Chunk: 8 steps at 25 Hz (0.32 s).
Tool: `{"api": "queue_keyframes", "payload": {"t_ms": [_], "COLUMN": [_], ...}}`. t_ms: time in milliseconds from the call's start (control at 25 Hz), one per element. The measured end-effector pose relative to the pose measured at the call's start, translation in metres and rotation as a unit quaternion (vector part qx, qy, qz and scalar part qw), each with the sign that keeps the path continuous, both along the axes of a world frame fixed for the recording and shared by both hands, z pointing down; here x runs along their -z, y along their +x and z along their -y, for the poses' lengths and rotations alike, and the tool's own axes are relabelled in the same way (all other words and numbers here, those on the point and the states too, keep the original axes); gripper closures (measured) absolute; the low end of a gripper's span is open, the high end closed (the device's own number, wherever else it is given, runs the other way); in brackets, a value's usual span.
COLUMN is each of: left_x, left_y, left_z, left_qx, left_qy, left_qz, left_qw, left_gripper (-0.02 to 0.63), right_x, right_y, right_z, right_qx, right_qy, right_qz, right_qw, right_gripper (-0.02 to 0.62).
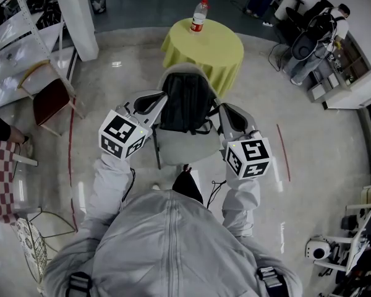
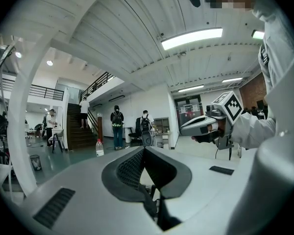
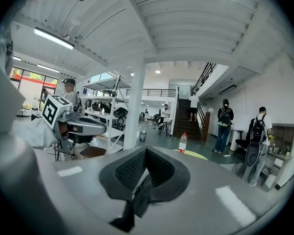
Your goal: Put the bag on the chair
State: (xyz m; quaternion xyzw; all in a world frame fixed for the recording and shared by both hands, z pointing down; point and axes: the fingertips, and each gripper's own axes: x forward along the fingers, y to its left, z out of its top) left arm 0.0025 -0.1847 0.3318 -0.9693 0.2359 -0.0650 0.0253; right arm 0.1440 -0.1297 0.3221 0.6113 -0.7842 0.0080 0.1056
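Your grey sleeves (image 1: 108, 190) lead down to the left claw (image 1: 161, 98) and the right claw (image 1: 222, 110), each pinched shut on a black strap (image 3: 140, 194) of the bag (image 1: 187, 104), which stands upright on the grey chair (image 1: 179, 148) before the yellow bench (image 1: 205, 47).

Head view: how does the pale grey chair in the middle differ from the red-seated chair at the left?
The pale grey chair holds a black backpack; the red-seated chair has nothing on its seat. The grey chair stands right in front of the person, by the yellow round table; the red one stands apart beside the white shelving. Both stand upright on the floor.
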Motion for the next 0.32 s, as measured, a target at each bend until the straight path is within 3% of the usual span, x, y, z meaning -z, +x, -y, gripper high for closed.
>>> {"api": "queue_keyframes", "payload": {"t_ms": [320], "left_x": [-0.0035], "left_y": [0.0066], "left_z": [0.0003], "left_qx": [-0.002], "left_qy": [-0.005], "left_qz": [0.002], "left_qw": [1.0000], "left_gripper": [0.600], "right_x": [-0.0011], "right_y": [0.0063], "right_z": [0.0028], "right_qx": [-0.004], "right_qy": [-0.003], "right_qz": [-0.009], "right_qw": [1.000], "right_gripper": [0.584]}}
